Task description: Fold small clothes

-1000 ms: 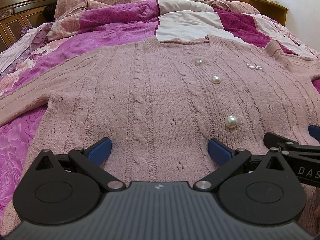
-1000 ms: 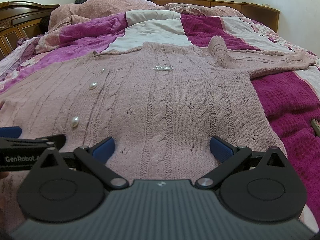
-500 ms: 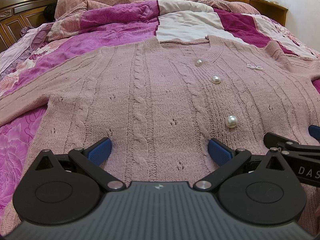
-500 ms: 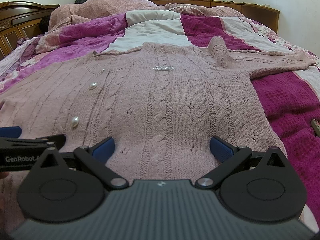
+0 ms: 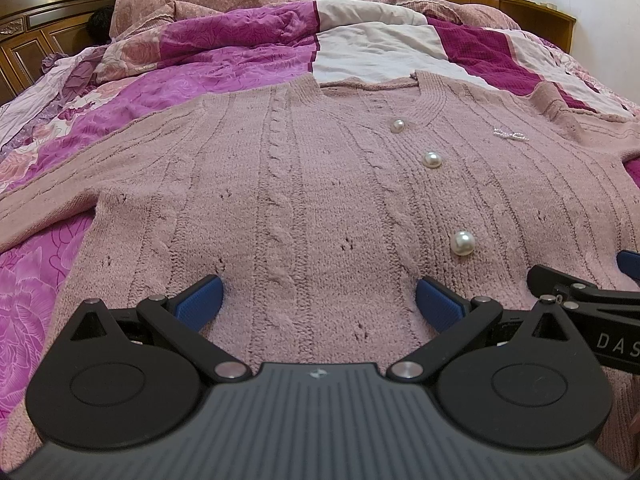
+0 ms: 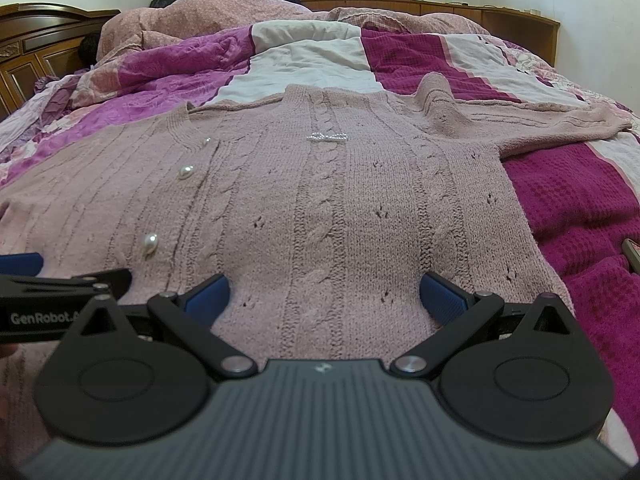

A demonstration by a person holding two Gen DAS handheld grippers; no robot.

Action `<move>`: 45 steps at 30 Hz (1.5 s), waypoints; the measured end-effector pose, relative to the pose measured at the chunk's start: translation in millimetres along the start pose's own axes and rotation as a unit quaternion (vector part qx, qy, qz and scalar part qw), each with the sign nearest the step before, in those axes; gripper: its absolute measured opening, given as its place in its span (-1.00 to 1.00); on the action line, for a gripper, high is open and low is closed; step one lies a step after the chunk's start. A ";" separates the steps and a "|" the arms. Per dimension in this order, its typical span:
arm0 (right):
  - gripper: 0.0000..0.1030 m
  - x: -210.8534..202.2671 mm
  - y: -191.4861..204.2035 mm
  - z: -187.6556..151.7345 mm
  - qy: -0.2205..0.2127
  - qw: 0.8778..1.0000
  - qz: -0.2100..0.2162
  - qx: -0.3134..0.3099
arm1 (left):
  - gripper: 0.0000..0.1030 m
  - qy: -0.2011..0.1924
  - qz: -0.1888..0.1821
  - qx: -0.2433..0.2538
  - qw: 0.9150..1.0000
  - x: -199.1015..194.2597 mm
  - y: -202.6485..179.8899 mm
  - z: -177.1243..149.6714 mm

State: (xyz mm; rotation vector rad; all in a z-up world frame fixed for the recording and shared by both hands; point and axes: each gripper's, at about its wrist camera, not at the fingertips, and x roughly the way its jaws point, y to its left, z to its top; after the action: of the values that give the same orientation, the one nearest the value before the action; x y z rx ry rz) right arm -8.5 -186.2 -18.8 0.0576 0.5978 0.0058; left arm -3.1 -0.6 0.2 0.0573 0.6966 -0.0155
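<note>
A pink cable-knit cardigan point(image 5: 304, 184) with pearl buttons point(image 5: 463, 243) lies flat, front up, on the bed; it also shows in the right wrist view point(image 6: 320, 200). Its sleeves spread out to the left point(image 5: 48, 200) and right point(image 6: 560, 120). My left gripper point(image 5: 318, 300) is open, its blue pads low over the left half of the hem. My right gripper point(image 6: 324, 294) is open over the right half of the hem. Each gripper shows at the edge of the other's view, side by side. Neither holds anything.
The bed carries a purple, magenta and white quilt point(image 5: 224, 64) and a bunched pink duvet point(image 6: 208, 16) at the far end. A dark wooden headboard point(image 5: 36, 28) stands at the left. A wooden ledge point(image 6: 500, 20) and window lie beyond. A small dark object point(image 6: 632, 250) lies at the right.
</note>
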 end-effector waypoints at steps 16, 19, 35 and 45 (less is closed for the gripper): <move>1.00 -0.1 0.6 5.4 0.016 1.000 -0.001 0.001 | 1.00 0.009 -0.002 -0.001 1.000 -3.0 3.4 7.9; 1.00 1.8 -0.7 6.8 0.023 1.000 0.002 0.000 | 1.00 0.017 -0.005 0.006 1.000 -1.5 3.2 12.0; 1.00 -19.0 -26.6 47.6 0.060 0.989 0.105 0.081 | 1.00 0.026 -0.028 -0.021 0.999 -22.2 16.9 57.1; 1.00 -46.2 -79.2 115.6 0.009 0.989 0.107 0.107 | 1.00 0.014 -0.037 -0.048 0.998 -39.5 29.5 96.3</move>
State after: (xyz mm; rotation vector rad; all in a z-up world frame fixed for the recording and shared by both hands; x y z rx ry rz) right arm 17.4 -272.4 98.1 0.3292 0.6065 0.1502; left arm 29.3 23.0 100.6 -0.0604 0.7256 -0.0517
